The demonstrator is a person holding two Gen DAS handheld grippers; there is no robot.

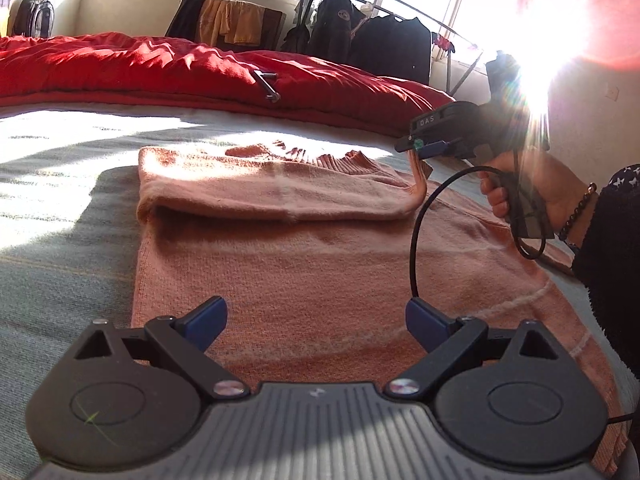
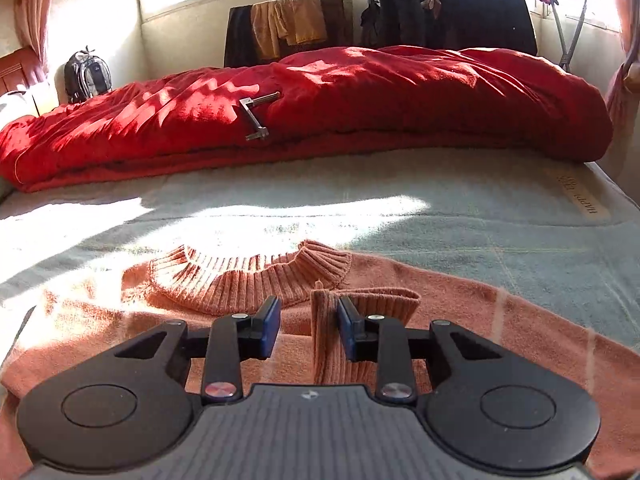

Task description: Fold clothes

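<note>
The left gripper (image 1: 316, 326) hovers over the salmon knit sweater (image 1: 304, 280) on the bed (image 1: 60, 248), jaws spread wide and empty. The right gripper (image 2: 308, 328), jaws partly parted, has the ribbed sleeve cuff (image 2: 326, 332) between them. Beyond lies a red duvet (image 2: 360, 96).

Sweater (image 2: 360, 360) on bed (image 2: 480, 232) (duvet (image 2: 360, 100) behind).

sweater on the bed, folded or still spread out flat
Partly folded: the sweater has one sleeve laid across its chest, while the right gripper has the other sleeve's cuff between its fingers.
</note>
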